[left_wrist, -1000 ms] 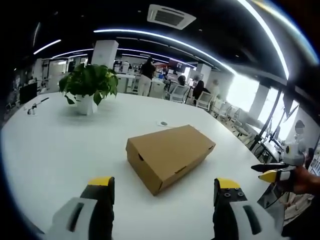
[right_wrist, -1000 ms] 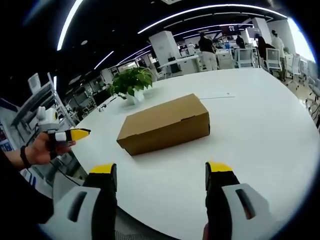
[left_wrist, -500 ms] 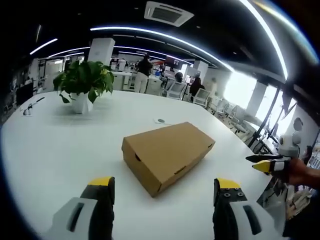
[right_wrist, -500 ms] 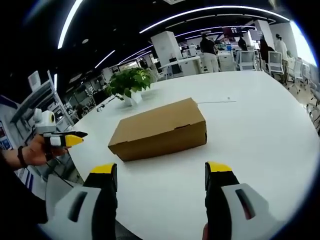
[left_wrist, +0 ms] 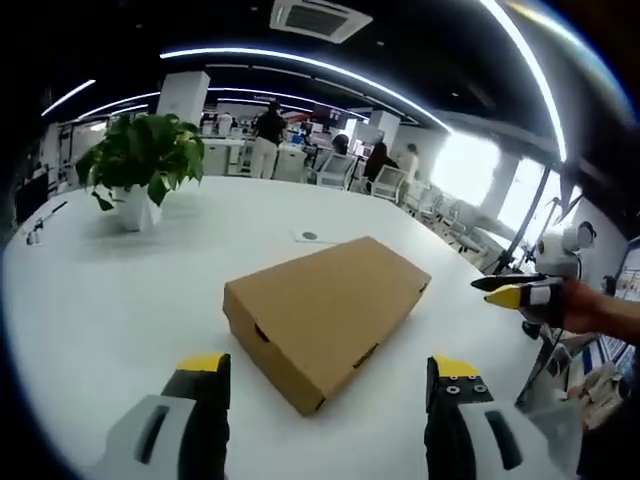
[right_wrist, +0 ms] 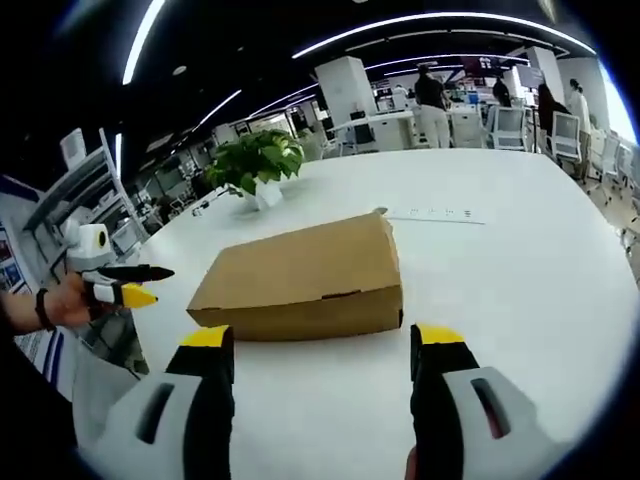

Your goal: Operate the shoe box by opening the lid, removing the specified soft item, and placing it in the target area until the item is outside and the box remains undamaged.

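Note:
A closed brown cardboard shoe box (left_wrist: 325, 305) lies on the white table (left_wrist: 110, 280), its lid down. My left gripper (left_wrist: 328, 375) is open just short of the box's near corner, nothing between its yellow-tipped fingers. The right gripper (left_wrist: 512, 291) comes in from the right, held by a hand, beside the box's far end. In the right gripper view the same box (right_wrist: 305, 280) lies ahead of my open right gripper (right_wrist: 325, 342), close to its long side. The left gripper (right_wrist: 125, 283) shows at the left edge, held in a hand off the table's rim.
A potted green plant (left_wrist: 138, 165) stands at the table's back left, also the plant (right_wrist: 256, 165). A small round disc (left_wrist: 309, 236) and a strip of paper (right_wrist: 440, 213) lie behind the box. Chairs, desks and standing people fill the office beyond.
Both cameras have moved closer to the box, which looks larger now. The right gripper has come in nearer the box's far end; both grippers stay open.

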The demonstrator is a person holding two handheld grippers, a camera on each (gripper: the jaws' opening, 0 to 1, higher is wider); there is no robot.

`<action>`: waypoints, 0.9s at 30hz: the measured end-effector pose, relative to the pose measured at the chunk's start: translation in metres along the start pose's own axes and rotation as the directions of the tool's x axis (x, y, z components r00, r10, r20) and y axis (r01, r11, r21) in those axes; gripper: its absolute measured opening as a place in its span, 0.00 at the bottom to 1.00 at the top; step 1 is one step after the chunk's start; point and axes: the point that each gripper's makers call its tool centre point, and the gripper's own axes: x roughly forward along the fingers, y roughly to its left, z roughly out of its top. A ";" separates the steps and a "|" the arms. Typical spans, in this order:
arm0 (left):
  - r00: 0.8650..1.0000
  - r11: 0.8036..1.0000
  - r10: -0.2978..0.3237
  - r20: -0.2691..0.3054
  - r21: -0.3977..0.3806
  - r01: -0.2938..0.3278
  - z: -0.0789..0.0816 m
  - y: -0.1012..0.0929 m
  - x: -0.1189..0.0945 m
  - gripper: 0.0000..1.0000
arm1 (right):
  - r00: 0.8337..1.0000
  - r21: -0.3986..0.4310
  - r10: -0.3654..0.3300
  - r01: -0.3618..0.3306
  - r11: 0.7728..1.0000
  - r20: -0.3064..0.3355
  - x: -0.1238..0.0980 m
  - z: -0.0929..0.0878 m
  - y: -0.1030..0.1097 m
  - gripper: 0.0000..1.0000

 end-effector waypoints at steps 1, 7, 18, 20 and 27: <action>1.000 1.000 -0.004 -0.007 0.008 0.005 0.000 0.001 0.006 0.82 | 1.000 0.000 0.002 -0.002 1.000 -0.002 0.006 0.002 -0.003 0.68; 0.999 0.999 -0.027 -0.024 0.028 0.027 -0.002 0.003 0.033 0.82 | 1.000 0.041 0.016 -0.014 0.999 -0.026 0.039 0.001 -0.011 0.67; 0.999 1.000 -0.013 -0.042 -0.001 0.013 -0.011 0.004 0.056 0.78 | 0.999 0.109 -0.005 0.010 0.994 -0.043 0.069 0.000 -0.017 0.62; 0.999 1.000 -0.007 -0.038 -0.008 0.006 -0.010 0.004 0.057 0.77 | 0.999 0.116 -0.012 0.017 0.993 -0.044 0.070 -0.001 -0.020 0.62; 0.999 1.000 0.010 -0.039 0.006 -0.010 -0.011 0.006 0.058 0.75 | 0.999 0.138 -0.019 0.023 0.990 -0.030 0.077 0.004 -0.024 0.62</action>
